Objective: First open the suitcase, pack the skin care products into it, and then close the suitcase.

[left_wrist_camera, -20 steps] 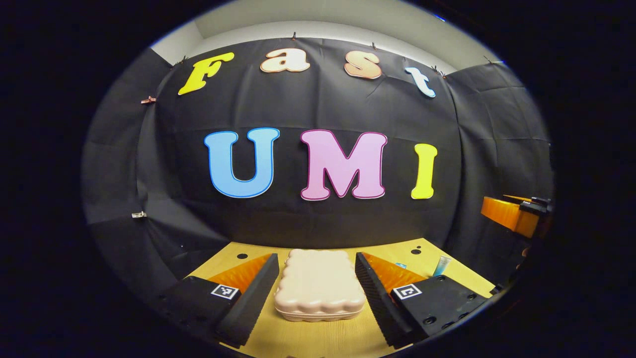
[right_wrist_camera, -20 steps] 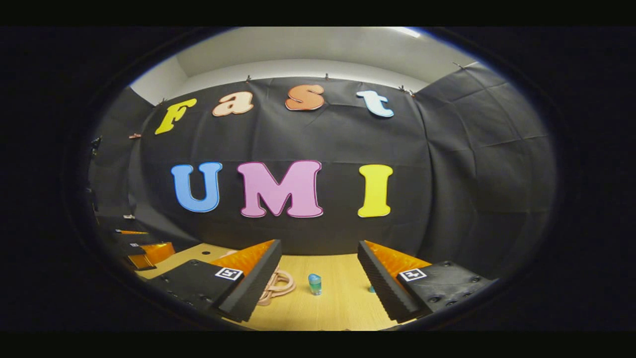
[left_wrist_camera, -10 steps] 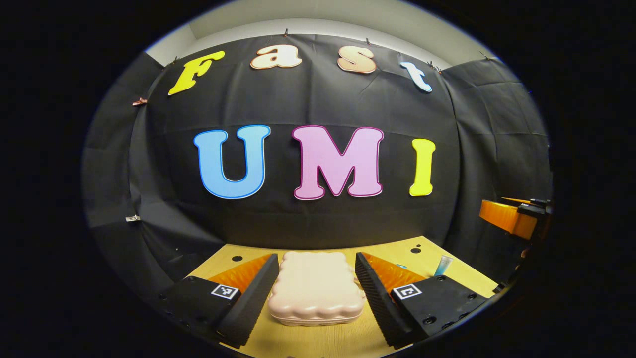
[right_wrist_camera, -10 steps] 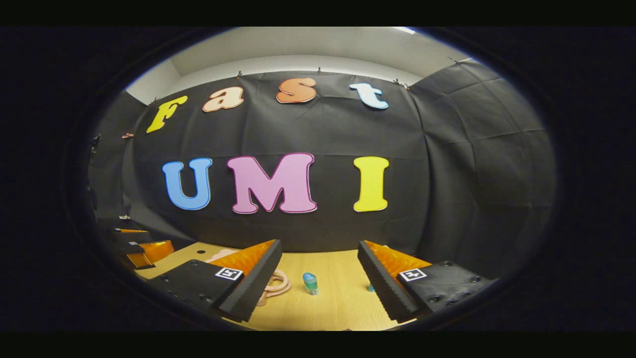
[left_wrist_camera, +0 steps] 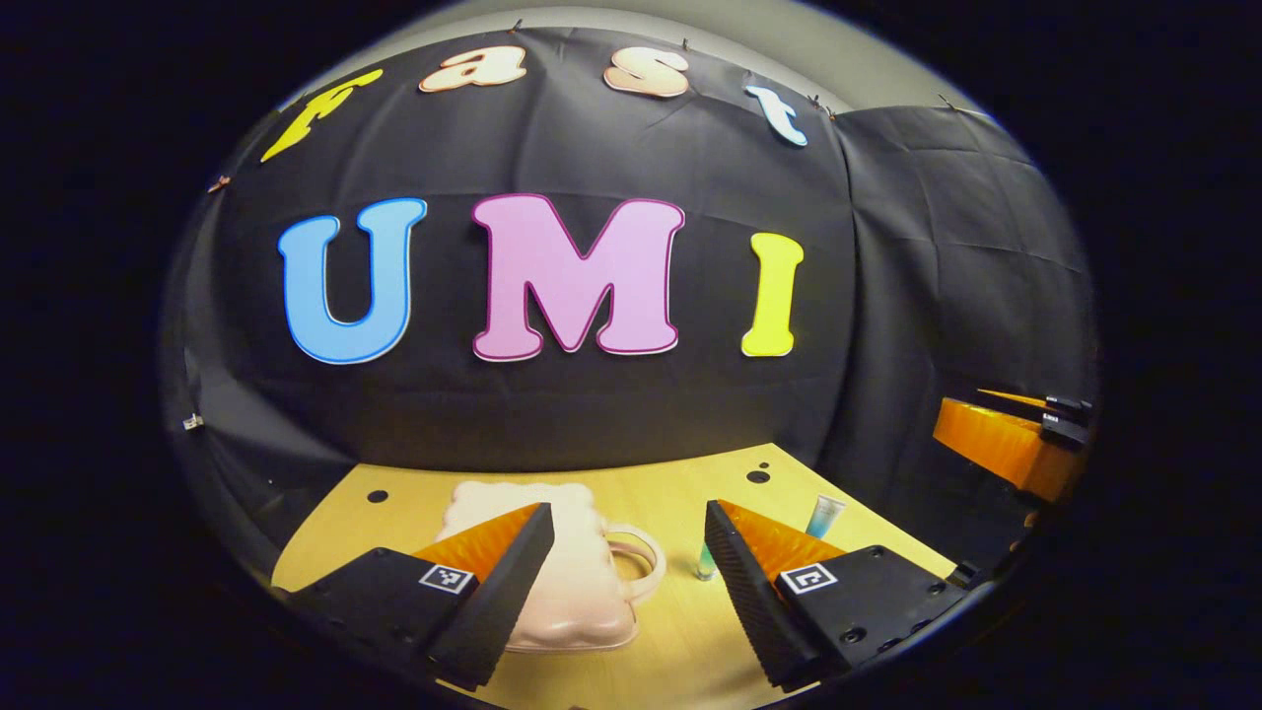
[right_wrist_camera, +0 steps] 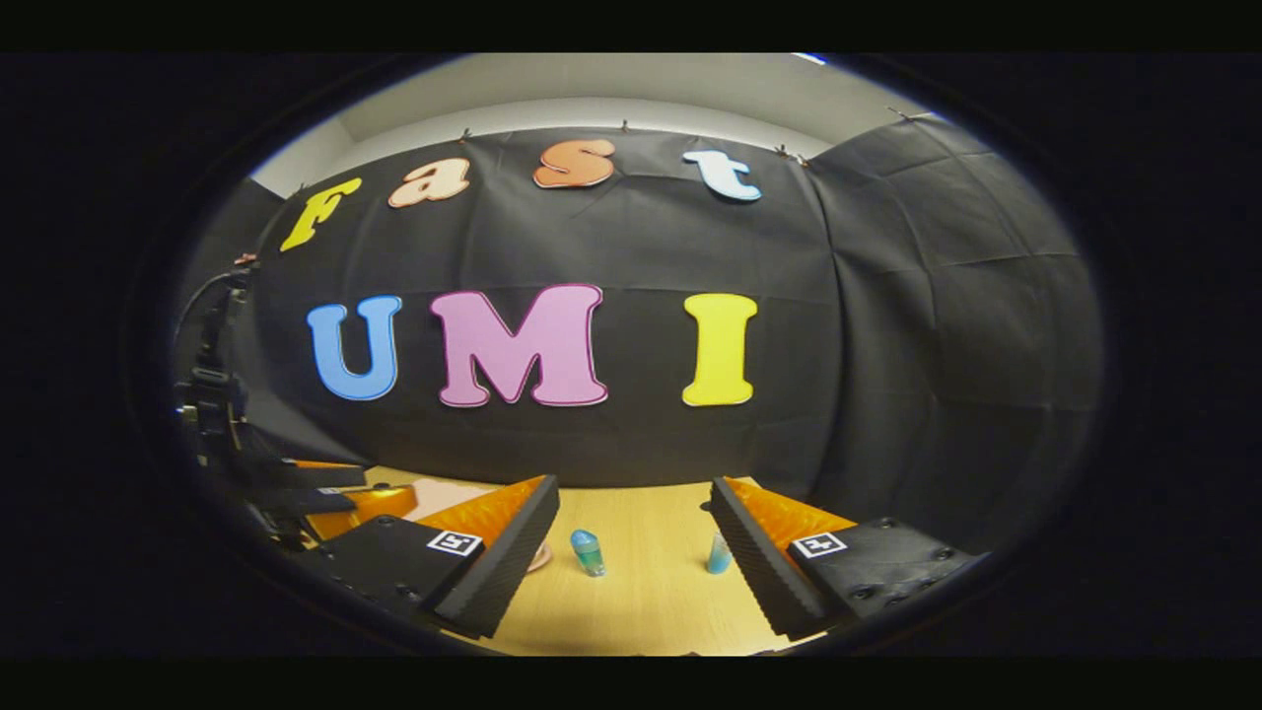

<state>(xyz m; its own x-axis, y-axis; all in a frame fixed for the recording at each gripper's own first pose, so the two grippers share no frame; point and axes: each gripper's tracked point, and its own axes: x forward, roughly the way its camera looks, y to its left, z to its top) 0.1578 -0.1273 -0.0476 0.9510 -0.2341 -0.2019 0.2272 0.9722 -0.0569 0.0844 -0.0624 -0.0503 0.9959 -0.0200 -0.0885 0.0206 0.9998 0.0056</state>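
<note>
Two grippers hang spread and empty: left gripper [left_wrist_camera: 629,582] beside the closed pink suitcase [left_wrist_camera: 582,592] on the table [left_wrist_camera: 680,651], right gripper [right_wrist_camera: 634,562] facing two upright bottles [right_wrist_camera: 589,552]; careless sweeps could topple them.

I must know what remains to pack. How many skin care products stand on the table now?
2. A small green bottle stands between the right gripper's jaws. A blue tube stands right of it, beside the right jaw. More may be hidden behind the grippers.
</note>
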